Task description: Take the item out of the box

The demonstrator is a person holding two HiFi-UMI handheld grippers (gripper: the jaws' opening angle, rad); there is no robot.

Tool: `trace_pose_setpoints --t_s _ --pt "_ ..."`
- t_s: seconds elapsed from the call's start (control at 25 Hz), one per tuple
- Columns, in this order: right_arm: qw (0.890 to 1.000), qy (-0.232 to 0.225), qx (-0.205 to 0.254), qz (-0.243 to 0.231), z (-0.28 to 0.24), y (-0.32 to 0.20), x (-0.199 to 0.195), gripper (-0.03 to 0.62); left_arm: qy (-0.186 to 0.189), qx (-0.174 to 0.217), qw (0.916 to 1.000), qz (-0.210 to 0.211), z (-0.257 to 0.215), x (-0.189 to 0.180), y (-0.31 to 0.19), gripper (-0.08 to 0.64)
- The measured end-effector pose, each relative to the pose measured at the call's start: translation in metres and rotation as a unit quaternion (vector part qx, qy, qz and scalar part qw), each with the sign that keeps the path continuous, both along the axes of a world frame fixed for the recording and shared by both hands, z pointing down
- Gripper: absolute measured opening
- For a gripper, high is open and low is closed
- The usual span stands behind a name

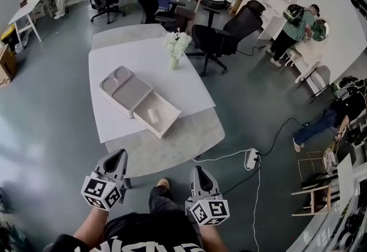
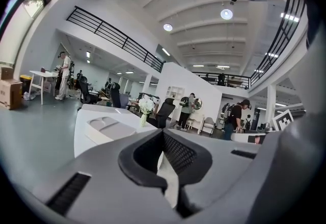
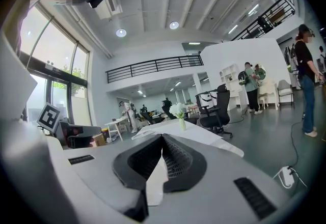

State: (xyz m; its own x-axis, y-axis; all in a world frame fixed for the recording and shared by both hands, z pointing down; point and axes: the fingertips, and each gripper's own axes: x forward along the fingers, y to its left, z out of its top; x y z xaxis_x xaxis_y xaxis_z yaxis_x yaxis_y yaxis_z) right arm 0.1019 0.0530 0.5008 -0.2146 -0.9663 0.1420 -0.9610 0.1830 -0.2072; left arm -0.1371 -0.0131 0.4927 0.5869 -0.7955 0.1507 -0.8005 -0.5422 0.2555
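Pale item (image 1: 153,114) lies inside open box (image 1: 147,125); task unstarted. My left claw (image 1: 119,156), right claw (image 1: 198,170) both closed, empty, well short of box; reach, grasp, lift-out remain.

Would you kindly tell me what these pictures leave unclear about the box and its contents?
- Item in the box: head view, too small to identify.
- Left gripper view: the shut left claw hides the box's open part.
- Right gripper view: the box lies hidden behind the shut right claw.
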Motion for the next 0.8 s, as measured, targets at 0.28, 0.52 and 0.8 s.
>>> trace_pose_setpoints --t_s 0.28,0.52,0.8 --pt "0.999 0.001 -0.01 -0.03 -0.005 -0.073 0.035 0.023 -0.006 -0.009 0.9995 -0.029 -0.006 0.034 -0.066 0.009" --pt "0.998 0.0 -0.016 -0.063 -0.005 -0.131 0.054 0.023 -0.005 -0.016 0.9979 -0.062 -0.006 0.047 -0.111 0.009" --pt "0.996 -0.012 -0.012 -0.084 -0.011 -0.167 0.052 0.023 -0.015 -0.027 0.9968 -0.073 -0.009 0.053 -0.133 0.009"
